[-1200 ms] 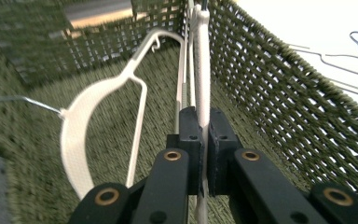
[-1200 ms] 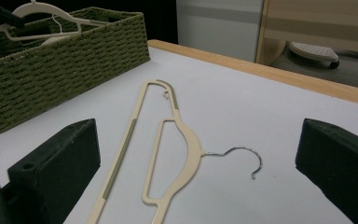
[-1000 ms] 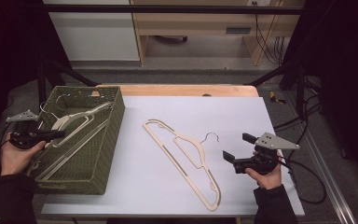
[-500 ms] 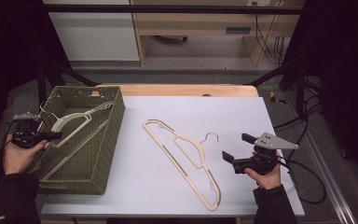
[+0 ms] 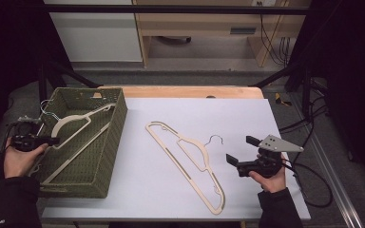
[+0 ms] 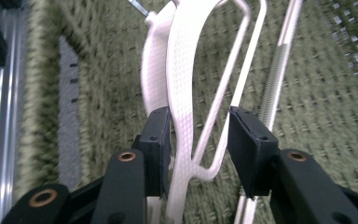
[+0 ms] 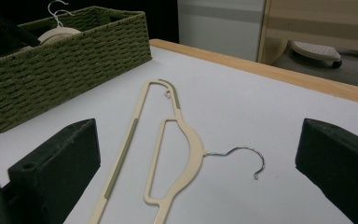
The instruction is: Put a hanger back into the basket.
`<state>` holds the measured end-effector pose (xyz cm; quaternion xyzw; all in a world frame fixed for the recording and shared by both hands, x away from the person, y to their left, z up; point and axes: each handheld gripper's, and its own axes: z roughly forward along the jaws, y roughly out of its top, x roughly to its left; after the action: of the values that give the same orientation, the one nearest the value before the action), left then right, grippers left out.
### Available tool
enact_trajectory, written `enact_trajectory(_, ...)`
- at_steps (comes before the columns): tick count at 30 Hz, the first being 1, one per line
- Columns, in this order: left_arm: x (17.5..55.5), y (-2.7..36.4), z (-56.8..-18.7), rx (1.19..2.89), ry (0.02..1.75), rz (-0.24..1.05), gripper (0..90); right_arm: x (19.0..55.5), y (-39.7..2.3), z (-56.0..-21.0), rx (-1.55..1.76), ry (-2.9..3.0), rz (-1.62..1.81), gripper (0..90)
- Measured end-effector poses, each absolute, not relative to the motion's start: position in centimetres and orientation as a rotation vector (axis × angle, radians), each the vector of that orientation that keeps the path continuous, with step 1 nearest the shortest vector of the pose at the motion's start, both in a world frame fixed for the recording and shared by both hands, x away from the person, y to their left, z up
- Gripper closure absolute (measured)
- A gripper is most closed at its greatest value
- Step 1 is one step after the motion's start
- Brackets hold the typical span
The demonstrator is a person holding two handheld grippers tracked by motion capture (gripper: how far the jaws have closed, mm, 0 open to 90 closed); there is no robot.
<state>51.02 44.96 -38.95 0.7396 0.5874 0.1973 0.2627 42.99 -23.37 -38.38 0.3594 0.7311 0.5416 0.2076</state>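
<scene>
A cream hanger point(image 5: 73, 121) lies slanted inside the green woven basket point(image 5: 116, 118) at the table's left. My left gripper point(image 5: 52, 140) reaches over the basket's left wall. In the left gripper view its jaws point(image 6: 198, 126) have just been opening. The white hanger point(image 6: 182, 70) runs up between them beside the left pad, no longer squeezed. A second cream hanger point(image 5: 196, 151) with a metal hook lies flat on the white table. My right gripper point(image 5: 241, 149) hovers just right of it, open and holding nothing. That hanger point(image 7: 192, 139) lies ahead of the wide right jaws point(image 7: 200, 135).
The basket point(image 7: 74, 46) holds at least two hangers, and a thin metal rod point(image 6: 275, 79) lies on its floor. A wooden strip point(image 5: 190, 91) edges the table's far side. Cables trail beside the right hand.
The left hand has shifted slightly toward the near side at the basket's left wall. The hanger in the basket and the right gripper have stayed put.
</scene>
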Motion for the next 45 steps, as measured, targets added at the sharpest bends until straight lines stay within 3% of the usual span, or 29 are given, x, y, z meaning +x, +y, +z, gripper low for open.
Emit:
enact_trajectory(7, 50.3, 44.4, -37.8, 1.961, 1.537, 0.571, 53.0, 42.9, -23.5, -38.3, 1.005, 2.033, 1.509, 0.4)
enact_trajectory(14, 48.7, 42.0, -35.2, 1.878, 1.366, 0.647, 43.8, 42.9, -23.6, -38.2, 1.009, 2.022, 1.512, 0.4)
enact_trajectory(26, 45.9, 34.9, -32.0, 1.782, 1.042, 0.664, 28.4, 42.9, -23.8, -38.3, 1.015, 2.021, 1.510, 0.4)
enact_trajectory(34, 44.5, 29.4, -31.6, 1.781, 0.897, 0.653, 13.4, 42.9, -23.9, -38.3, 1.024, 2.018, 1.510, 0.3)
enact_trajectory(45, 43.6, 21.9, -32.9, 1.838, 0.753, 0.606, 10.7, 42.8, -24.2, -38.3, 1.026, 2.007, 1.515, 0.3)
